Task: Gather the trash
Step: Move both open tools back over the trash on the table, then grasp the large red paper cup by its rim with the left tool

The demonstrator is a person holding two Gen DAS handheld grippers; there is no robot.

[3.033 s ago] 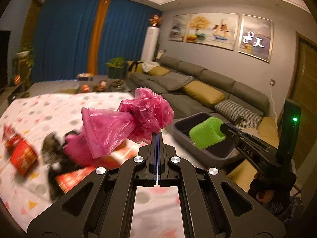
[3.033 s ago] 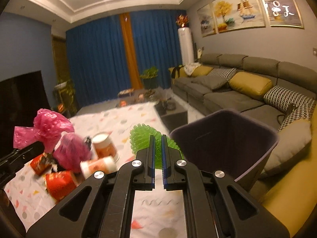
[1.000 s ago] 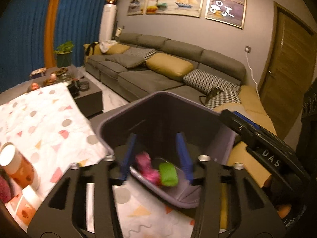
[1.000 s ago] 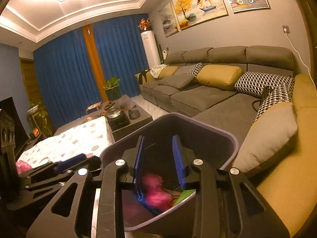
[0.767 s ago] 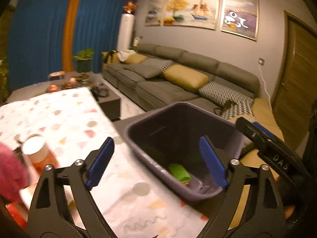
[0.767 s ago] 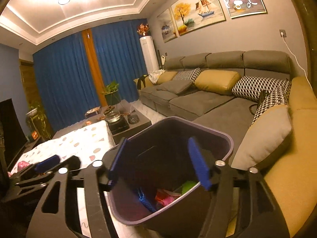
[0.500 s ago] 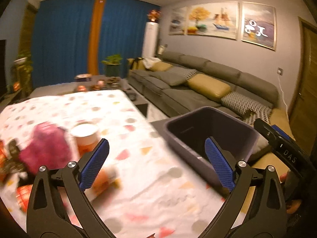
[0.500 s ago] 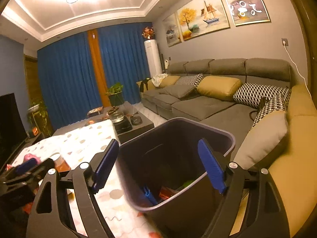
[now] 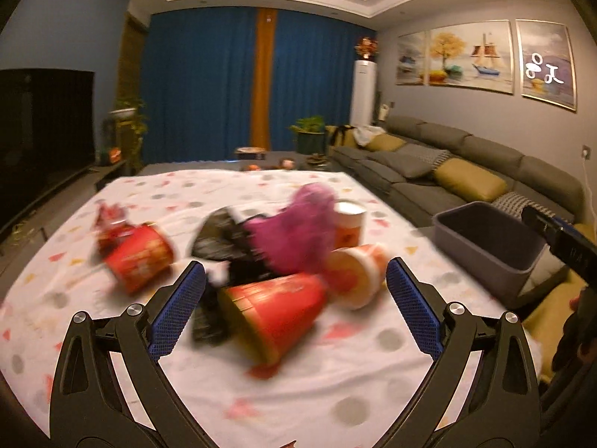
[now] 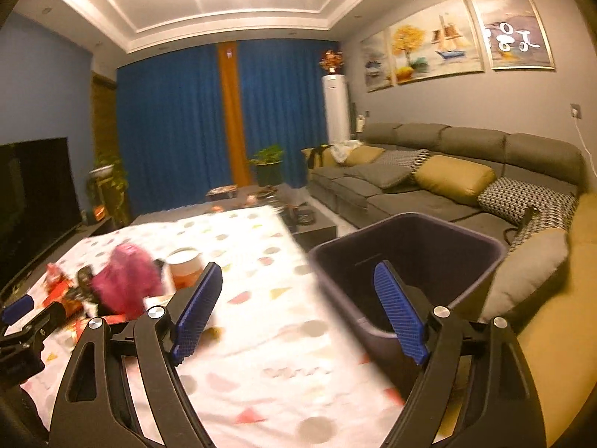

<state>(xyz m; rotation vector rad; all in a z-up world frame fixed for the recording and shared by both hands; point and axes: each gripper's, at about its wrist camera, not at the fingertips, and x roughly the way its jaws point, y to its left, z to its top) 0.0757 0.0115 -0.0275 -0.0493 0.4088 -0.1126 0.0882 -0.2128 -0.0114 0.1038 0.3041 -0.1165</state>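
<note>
Left gripper (image 9: 294,304): we found it spread wide with nothing between its blue ribbed pads, held over the table.
Trash pile: it lay just ahead of the left gripper, on the polka-dot tablecloth (image 9: 238,384); motion blur softened everything.
Nearest item: a red paper cup (image 9: 276,311) lay on its side between the two fingers, mouth toward us.
Behind it: we noted a crumpled pink plastic bag (image 9: 298,231) atop black crumpled plastic (image 9: 220,235), a white-and-orange tub (image 9: 356,274) tipped over at right, and an upright cup (image 9: 349,224) behind that.
Further left: a second red cup (image 9: 138,259) lay on its side, apart from the heap, with a red wrapper (image 9: 110,216) beyond it.
Right gripper (image 10: 300,310): we recorded it wide apart too, carrying nothing, straddling the table edge and the bin.
Trash bin (image 10: 459,235): dark grey, smooth plastic, rectangular with rounded corners; it stood off the table's right edge, next to the sofa (image 10: 418,194). Its near wall sat just behind the right finger.
Bin contents: we could not tell from these views.
</note>
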